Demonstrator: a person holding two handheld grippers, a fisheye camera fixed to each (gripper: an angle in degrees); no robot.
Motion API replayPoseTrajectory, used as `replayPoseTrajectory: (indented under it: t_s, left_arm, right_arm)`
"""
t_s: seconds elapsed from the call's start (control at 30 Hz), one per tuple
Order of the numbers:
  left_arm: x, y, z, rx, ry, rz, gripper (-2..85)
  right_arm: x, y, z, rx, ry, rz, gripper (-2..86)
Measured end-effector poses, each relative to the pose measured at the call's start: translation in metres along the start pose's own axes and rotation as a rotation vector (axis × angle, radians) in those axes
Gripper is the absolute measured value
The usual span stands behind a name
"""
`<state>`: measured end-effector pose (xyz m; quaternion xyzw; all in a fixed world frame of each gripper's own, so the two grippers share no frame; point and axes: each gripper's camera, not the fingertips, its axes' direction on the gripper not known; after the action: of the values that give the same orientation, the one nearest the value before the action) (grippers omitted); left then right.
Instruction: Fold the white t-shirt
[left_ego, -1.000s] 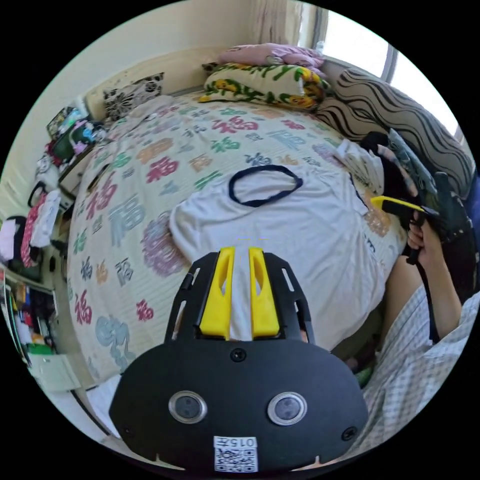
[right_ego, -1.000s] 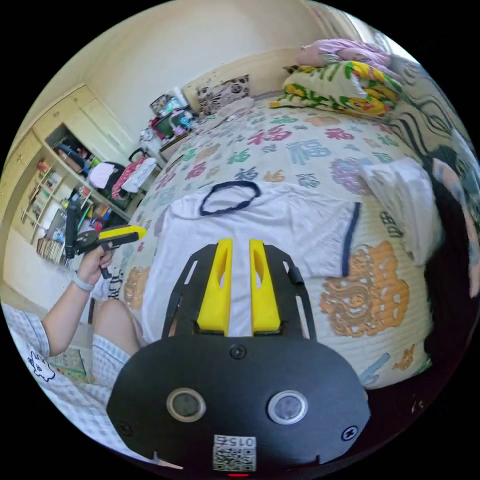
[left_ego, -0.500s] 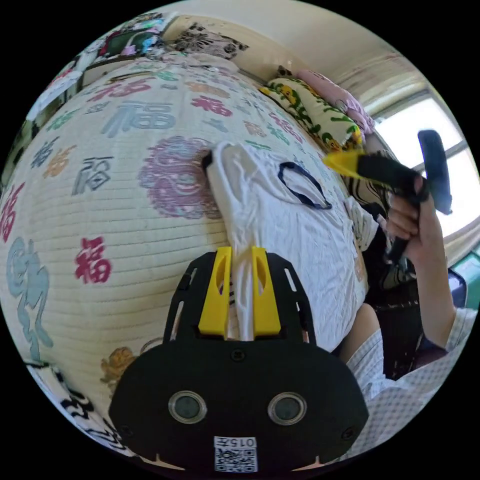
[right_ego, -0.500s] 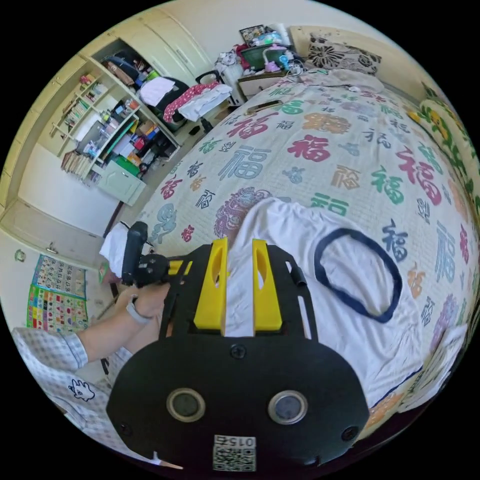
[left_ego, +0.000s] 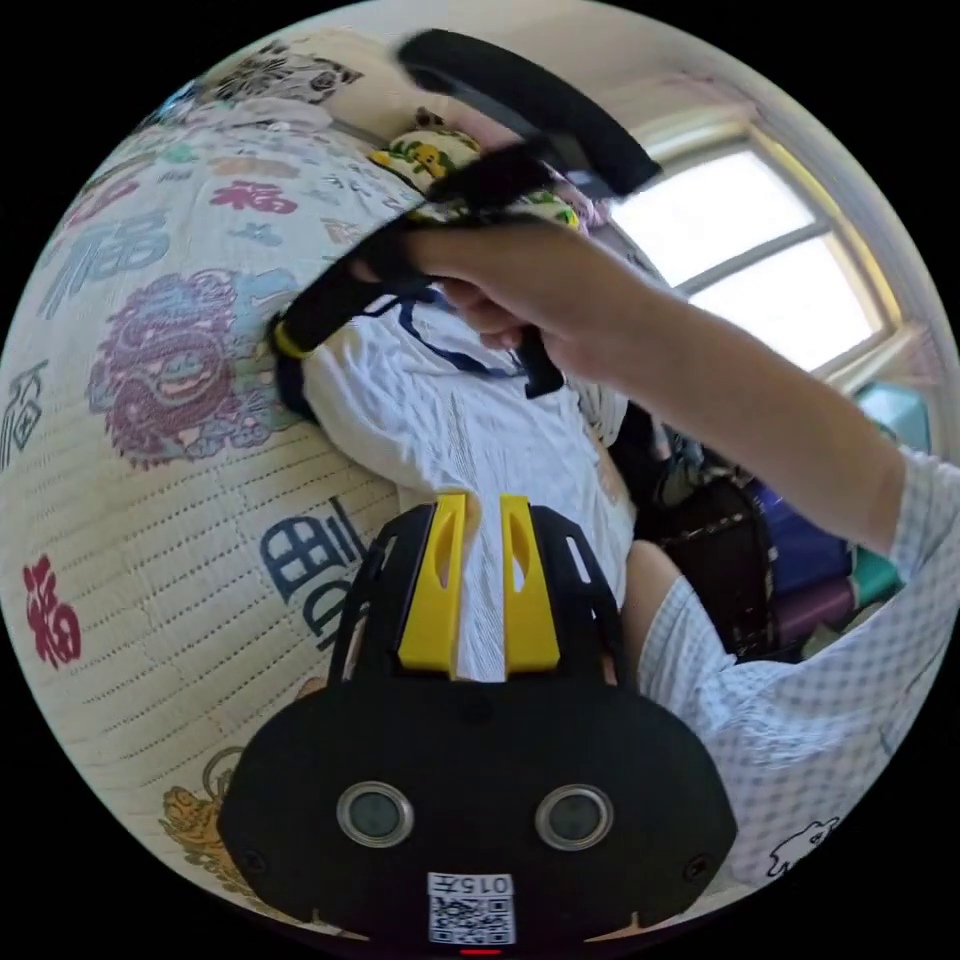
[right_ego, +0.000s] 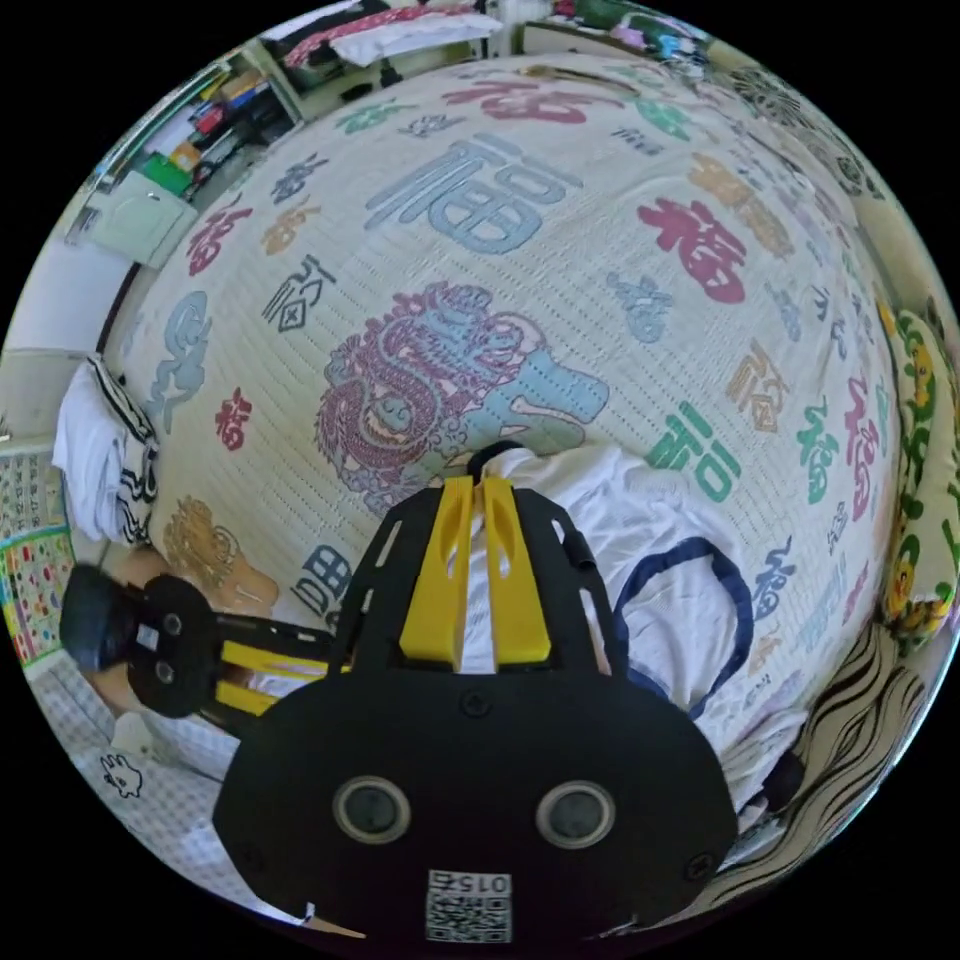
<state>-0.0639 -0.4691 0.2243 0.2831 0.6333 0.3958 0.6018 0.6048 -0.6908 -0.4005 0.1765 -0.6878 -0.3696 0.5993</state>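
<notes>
Left gripper view shows the left claw (left_ego: 480, 510) clenched on the white t-shirt (left_ego: 470, 440) hem, to carry one side over. Near the navy collar (right_ego: 690, 610), the right claw (right_ego: 478, 495) grasps the sleeve edge against the bed (right_ego: 480, 250), so both ends fold together.

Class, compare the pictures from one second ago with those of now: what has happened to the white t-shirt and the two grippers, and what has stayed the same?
The white t-shirt, spread flat a second ago, now lies folded narrower, one side drawn across toward the other sleeve. The right gripper reached across over the shirt to that far side; the left gripper took hold of shirt cloth near the bed's edge. The patterned bedspread and the shirt's navy collar lie as before.
</notes>
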Motion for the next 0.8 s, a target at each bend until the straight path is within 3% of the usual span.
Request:
replayPoseTrajectory:
  t_s: [0.17,0.3,0.43,0.63,0.8]
  left_arm:
    - [-0.033,0.021,-0.068,0.172,0.007,-0.159,8.0]
    - [-0.042,0.028,-0.093,0.247,-0.052,-0.191,9.6]
    - [-0.031,0.026,-0.095,0.244,-0.045,-0.053,9.8]
    - [-0.018,0.031,-0.088,0.127,-0.068,0.044,2.2]
    - [-0.009,0.039,-0.097,0.067,-0.091,0.076,1.0]
  right_arm:
    - [0.025,0.027,-0.031,0.345,-0.489,0.081,0.7]
    - [0.039,0.054,-0.012,0.433,-0.590,0.194,0.7]
    - [0.047,0.080,0.037,0.466,-0.734,0.373,1.0]
    - [0.035,0.080,0.076,0.304,-0.485,0.498,3.4]
    - [0.015,0.027,0.065,0.295,-0.238,0.323,7.6]
